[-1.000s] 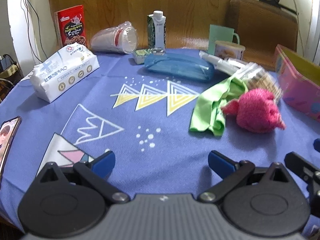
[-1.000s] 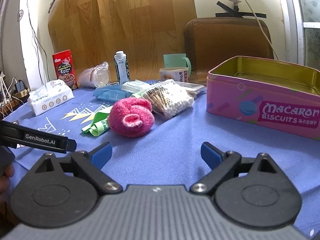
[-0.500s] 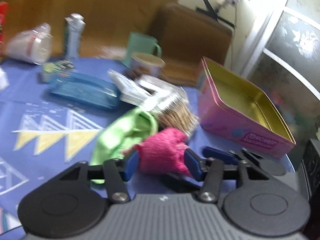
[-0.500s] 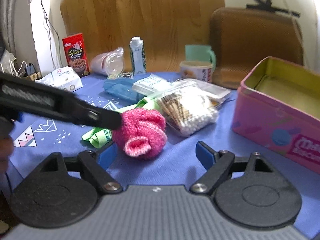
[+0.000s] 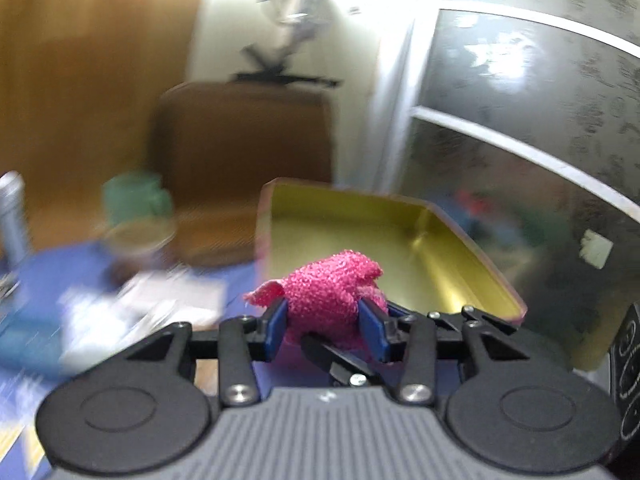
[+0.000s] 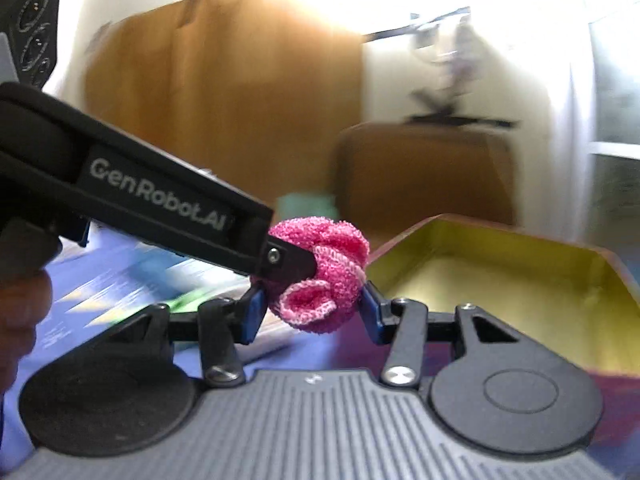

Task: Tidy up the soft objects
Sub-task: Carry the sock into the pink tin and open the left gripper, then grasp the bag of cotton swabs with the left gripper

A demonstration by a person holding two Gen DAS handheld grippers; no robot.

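Pink knitted soft toy, lifted in the air

The fuzzy pink toy (image 5: 334,300) is squeezed between blue pads, with one small ear (image 6: 308,306) curling outward, just in front of the open pink tin (image 6: 500,280) with its golden, empty inside.

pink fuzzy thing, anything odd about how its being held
Yes: both grippers clamp the same pink knitted ball at once, left gripper and right gripper, in the air beside the open tin.
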